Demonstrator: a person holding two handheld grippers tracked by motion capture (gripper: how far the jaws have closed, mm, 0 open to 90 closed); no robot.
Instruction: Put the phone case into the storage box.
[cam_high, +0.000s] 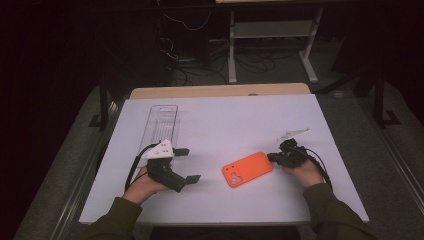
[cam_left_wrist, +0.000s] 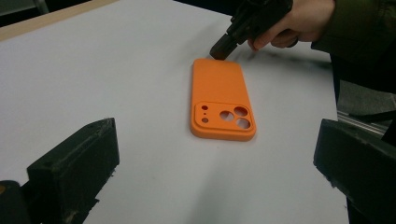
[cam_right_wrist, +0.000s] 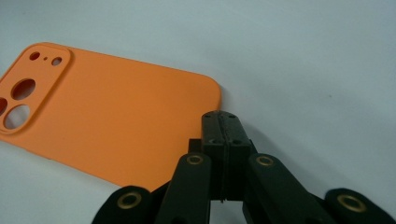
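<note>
In the right gripper view, the picture's left edge is cutting off the case's (cam_right_wrist: 116, 121) camera corner, and the right gripper (cam_right_wrist: 223, 122) is covering its near edge. In the left gripper view, the top edge is cropping the right hand (cam_left_wrist: 303, 18). From the high view, the tray's (cam_high: 162, 122) contents are too small to tell.

No writing, label, brand mark, number or sign can be read anywhere in these pictures. The orange phone case (cam_high: 248, 169), at the centre right of the high view, has a plain back, and the white tabletop (cam_high: 225, 125) carries no print.
</note>
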